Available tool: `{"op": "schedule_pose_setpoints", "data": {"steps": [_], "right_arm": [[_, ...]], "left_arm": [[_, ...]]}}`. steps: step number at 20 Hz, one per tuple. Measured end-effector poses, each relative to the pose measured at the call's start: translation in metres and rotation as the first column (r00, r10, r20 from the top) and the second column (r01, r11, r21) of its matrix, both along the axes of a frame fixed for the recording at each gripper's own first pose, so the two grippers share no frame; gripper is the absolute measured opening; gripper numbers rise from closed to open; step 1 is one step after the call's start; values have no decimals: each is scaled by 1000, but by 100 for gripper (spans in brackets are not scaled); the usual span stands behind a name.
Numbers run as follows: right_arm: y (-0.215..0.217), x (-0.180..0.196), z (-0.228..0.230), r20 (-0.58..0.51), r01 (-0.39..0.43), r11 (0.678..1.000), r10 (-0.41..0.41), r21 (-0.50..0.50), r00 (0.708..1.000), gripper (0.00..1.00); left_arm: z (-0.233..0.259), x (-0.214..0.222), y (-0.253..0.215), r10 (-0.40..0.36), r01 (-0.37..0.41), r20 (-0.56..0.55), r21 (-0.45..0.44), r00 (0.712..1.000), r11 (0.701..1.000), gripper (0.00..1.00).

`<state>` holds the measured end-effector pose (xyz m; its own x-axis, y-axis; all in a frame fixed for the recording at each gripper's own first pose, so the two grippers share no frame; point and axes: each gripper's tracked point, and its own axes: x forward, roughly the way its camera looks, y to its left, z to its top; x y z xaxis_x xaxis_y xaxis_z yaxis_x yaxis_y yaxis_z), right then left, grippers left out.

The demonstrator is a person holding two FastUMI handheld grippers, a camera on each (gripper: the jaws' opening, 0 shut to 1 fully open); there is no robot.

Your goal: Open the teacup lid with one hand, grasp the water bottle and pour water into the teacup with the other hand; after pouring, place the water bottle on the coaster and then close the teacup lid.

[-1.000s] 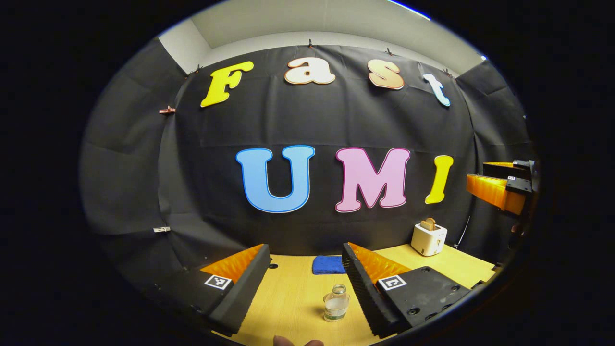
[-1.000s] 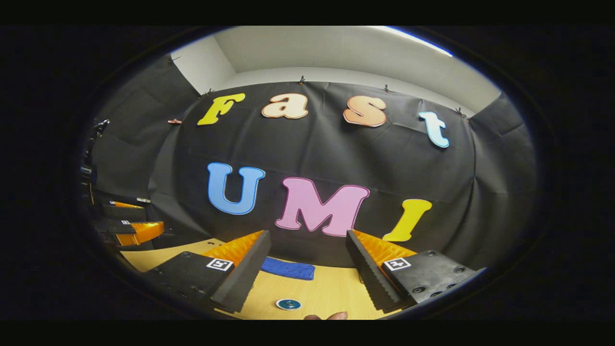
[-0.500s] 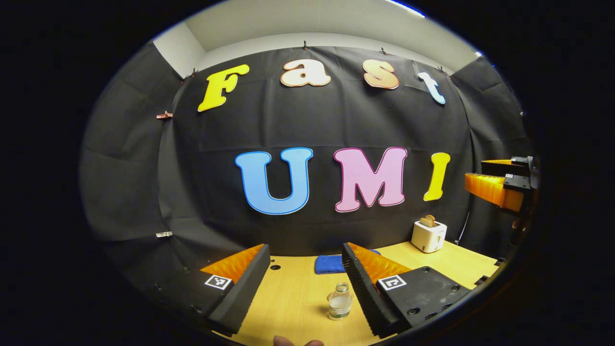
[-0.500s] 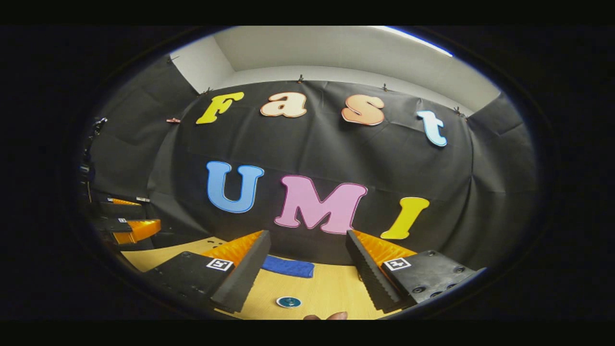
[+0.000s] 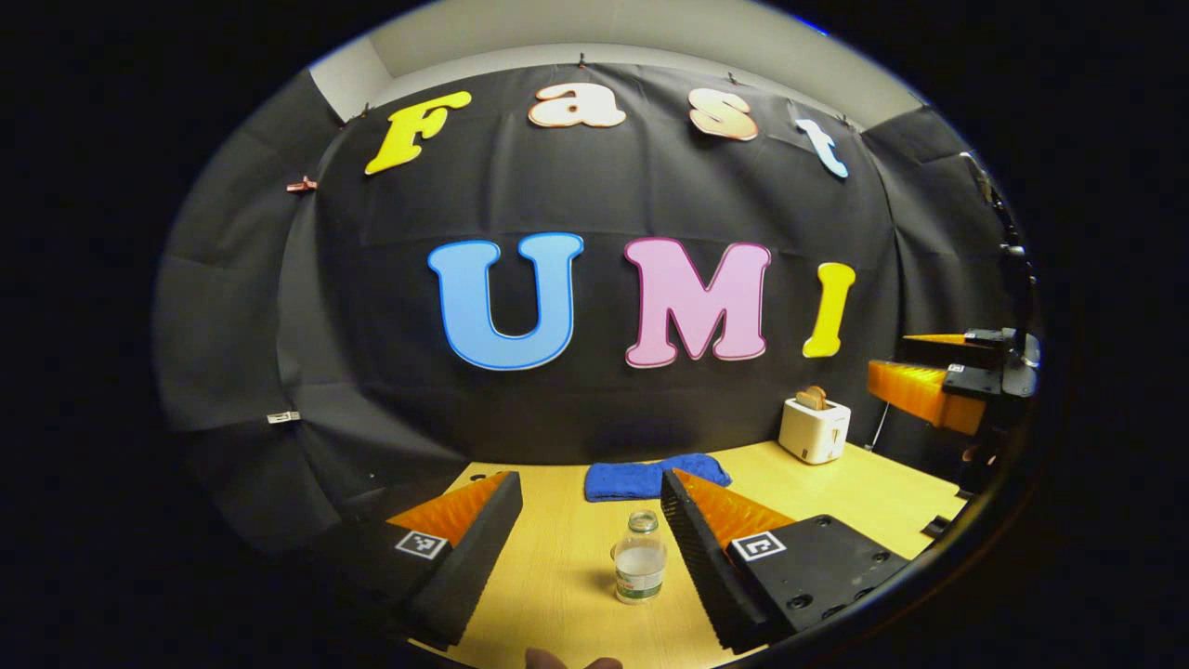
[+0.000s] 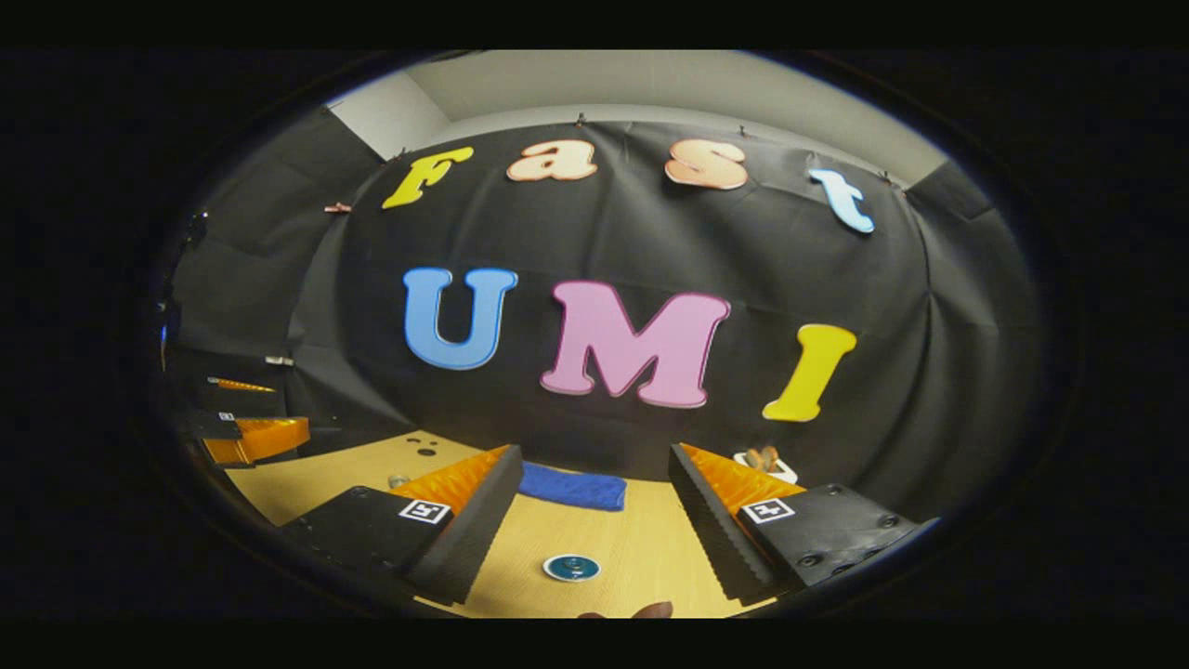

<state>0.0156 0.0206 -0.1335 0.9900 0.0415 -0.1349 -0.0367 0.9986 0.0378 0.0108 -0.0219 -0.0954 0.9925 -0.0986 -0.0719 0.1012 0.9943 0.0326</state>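
Note:
A small clear water bottle (image 5: 639, 560) with no cap stands upright on the wooden table (image 5: 557, 576). It sits ahead of my left gripper (image 5: 590, 483), between the lines of the two fingers and close to the right-hand one. That gripper is open and holds nothing. My right gripper (image 6: 596, 457) is also open and bare. On the table (image 6: 641, 557) ahead of it lies a small round teal object (image 6: 571, 567); I cannot tell whether it is a coaster or a lidded cup. In the left gripper view the right gripper (image 5: 934, 390) hovers at the far right.
A folded blue cloth (image 5: 650, 476) (image 6: 571, 488) lies at the back of the table by the wall. A white toaster (image 5: 814, 429) (image 6: 766, 462) with bread in it stands at the back right. The left gripper (image 6: 246, 437) hangs at the far left of the right gripper view.
Both views have tipped downward, so more of the table shows. The bottle and the teal object now sit higher between the fingers. Both grippers stay open.

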Motion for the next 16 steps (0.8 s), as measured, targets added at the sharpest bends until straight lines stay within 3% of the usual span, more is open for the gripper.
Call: {"op": "schedule_pose_setpoints", "data": {"steps": [8, 12, 16], "right_arm": [[12, 24, -166, -132, -19, 998, 27, 56, 991, 96], [16, 29, -219, -176, -41, 998, 49, 48, 983, 88], [27, 31, -252, -213, -79, 997, 81, 19, 974, 87]], "left_arm": [[-98, 37, -42, -40, 41, -37, 24, 999, 999, 96], [-143, 46, -51, -56, 56, -74, 6, 996, 998, 97], [-178, 54, -40, -28, 30, -113, 13, 993, 999, 97]]}}
